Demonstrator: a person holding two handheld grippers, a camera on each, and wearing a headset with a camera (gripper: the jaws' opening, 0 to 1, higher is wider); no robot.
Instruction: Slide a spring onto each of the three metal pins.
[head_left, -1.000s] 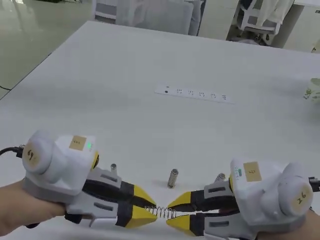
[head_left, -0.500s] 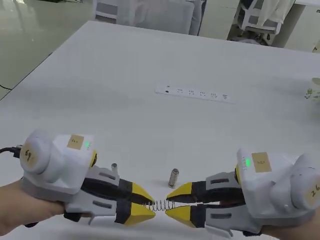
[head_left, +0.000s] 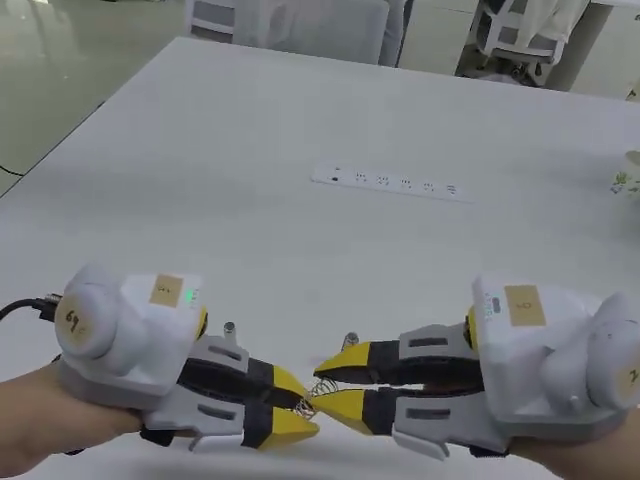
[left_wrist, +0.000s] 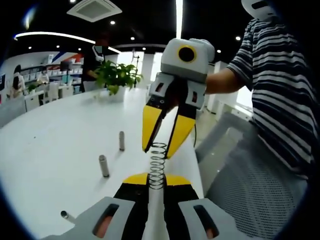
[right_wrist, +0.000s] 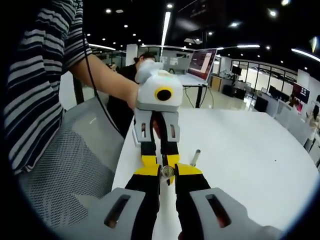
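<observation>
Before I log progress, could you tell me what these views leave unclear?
Head view: the right hand-held gripper hides most of one pin.
Left gripper view: nearer standing pin too small to show a spring.
Gripper views: whether right jaws touch the spring, too close to tell.

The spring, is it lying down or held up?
Held up. The left gripper is shut on one end of the spring; the other sits between the parted jaws of the right gripper.

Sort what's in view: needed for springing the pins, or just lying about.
Job: spring in the left gripper; right gripper; near metal pin; far metal pin.
Lying about: power strip; potted plant; laptop.
</observation>
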